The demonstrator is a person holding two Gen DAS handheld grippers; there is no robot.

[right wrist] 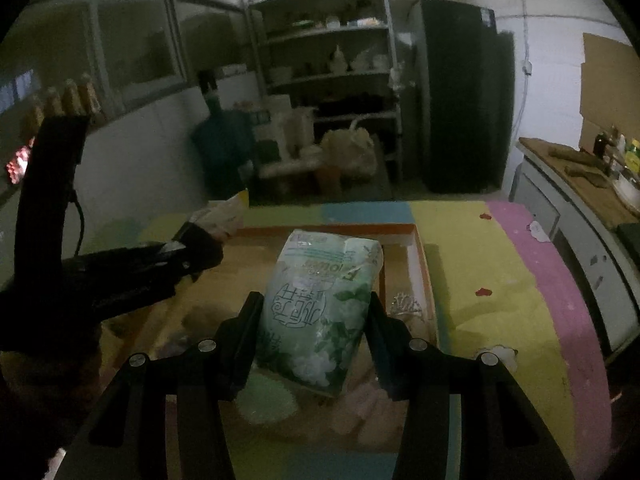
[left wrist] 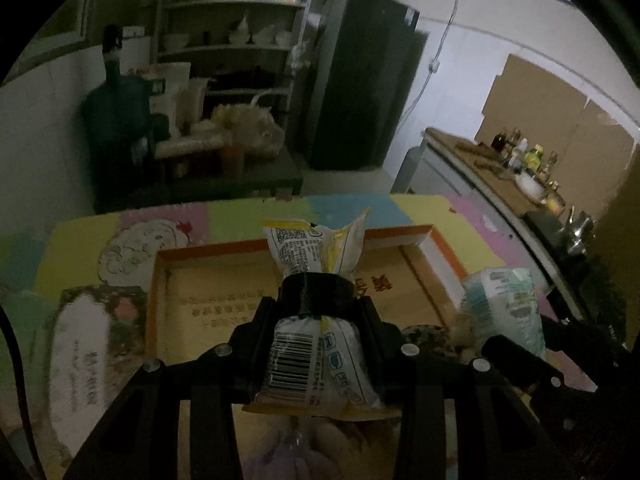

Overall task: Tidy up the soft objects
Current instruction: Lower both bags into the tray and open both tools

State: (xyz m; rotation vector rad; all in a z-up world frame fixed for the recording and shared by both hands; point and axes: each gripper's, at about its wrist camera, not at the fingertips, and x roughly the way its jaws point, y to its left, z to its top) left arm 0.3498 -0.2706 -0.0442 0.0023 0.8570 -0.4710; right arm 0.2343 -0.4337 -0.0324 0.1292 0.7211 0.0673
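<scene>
My left gripper (left wrist: 316,300) is shut on a yellow-and-white snack bag (left wrist: 316,252), squeezed at its middle, held above an open orange-rimmed cardboard box (left wrist: 208,254). My right gripper (right wrist: 316,312) is shut on a green-and-white tissue pack (right wrist: 320,304), held over the right part of the same box (right wrist: 416,248). The tissue pack shows at the right in the left wrist view (left wrist: 504,308). The left gripper and its bag (right wrist: 224,216) show at the left in the right wrist view. Soft pale items (right wrist: 264,400) lie blurred under the right gripper.
The box sits on a pastel patchwork mat (right wrist: 480,264) covering the table. A counter with bottles (left wrist: 524,160) runs along the right. A shelf rack (right wrist: 328,72), a dark fridge (right wrist: 460,96) and a water jug (right wrist: 220,136) stand behind the table.
</scene>
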